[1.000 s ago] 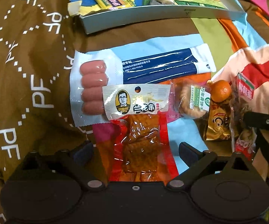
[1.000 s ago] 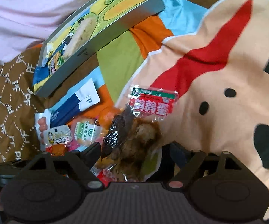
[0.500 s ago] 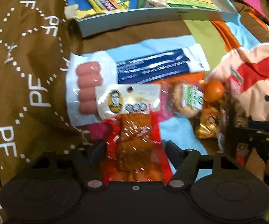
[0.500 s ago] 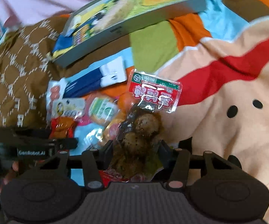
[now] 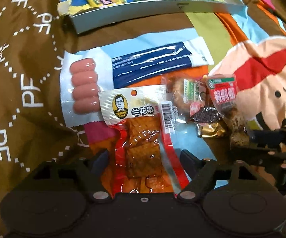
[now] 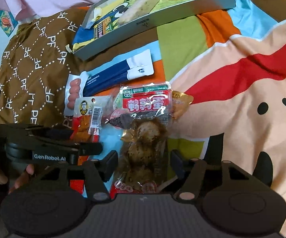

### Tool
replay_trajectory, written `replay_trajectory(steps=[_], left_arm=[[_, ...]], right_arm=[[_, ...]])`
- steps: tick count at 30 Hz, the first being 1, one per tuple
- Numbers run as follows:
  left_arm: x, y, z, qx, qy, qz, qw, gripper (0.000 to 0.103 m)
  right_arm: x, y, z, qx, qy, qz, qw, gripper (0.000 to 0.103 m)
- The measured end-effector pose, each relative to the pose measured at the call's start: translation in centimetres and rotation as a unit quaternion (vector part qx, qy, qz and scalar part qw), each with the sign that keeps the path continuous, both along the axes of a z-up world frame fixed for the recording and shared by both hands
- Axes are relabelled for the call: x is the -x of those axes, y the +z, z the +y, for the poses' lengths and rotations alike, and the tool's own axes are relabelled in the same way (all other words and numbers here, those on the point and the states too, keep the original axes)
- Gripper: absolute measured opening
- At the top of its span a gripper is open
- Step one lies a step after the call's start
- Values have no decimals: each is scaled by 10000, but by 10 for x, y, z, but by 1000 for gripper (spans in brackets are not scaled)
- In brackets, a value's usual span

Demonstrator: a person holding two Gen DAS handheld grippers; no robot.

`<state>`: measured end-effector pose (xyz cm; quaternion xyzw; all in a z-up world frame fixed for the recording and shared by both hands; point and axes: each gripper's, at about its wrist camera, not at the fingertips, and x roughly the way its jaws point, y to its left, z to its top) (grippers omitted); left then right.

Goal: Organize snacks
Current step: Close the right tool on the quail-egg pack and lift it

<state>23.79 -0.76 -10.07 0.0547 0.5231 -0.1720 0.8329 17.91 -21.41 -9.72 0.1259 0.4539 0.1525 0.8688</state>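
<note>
Now we straddle one packet each, the left gripper [image 5: 143, 155] spread around the tofu packet [image 5: 141, 138] and the right gripper [image 6: 143, 163] spread around the egg packet [image 6: 144, 130], jaws just reopened, so next we must pinch firmly and carry both to the tray [image 6: 143, 22].

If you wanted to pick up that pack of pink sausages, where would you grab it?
Probably by the sausage pack's bare white left edge, coming from above on the brown-cloth side. It lies flat, and its right part is tucked under the tofu skewer packet, so only that side is free.

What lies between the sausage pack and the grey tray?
Only bare brown bedcover separates the sausage pack from the grey tray; the left wrist view shows it best.
</note>
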Motion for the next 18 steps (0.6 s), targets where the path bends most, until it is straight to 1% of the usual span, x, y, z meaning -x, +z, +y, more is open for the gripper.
replay_trajectory(steps=[1,3,9,11,12,13,14,16,18], left_arm=[[1,0,-2,-51,-64,-19,10000,83],[1,-1,-4,-92,-130,-48,9999,83],[0,-1,-4,-54,-126,-39,9999,83],[2,-1,-5,-94,-150,-58,9998,81],[3,0,-5,-70,-140,-50,9999,77],[3,1,-4,-21,-120,-28,9999,72],[4,2,-4,19,-105,-8,9999,71],[5,3,-3,48,-62,5,10000,69],[6,3,-1,81,-30,14,10000,68]], right_arm=[[0,0,1,18,38,19,10000,71],[-1,-2,5,112,128,54,9998,73],[0,-7,23,626,371,2,9973,76],[4,-7,30,880,500,-72,9948,76],[5,-7,33,970,535,-98,9938,75],[7,-7,34,1041,545,-118,9930,73],[8,-7,35,1061,550,-134,9927,71],[11,-6,34,1052,548,-155,9928,60],[13,-5,33,1074,530,-193,9926,55]])
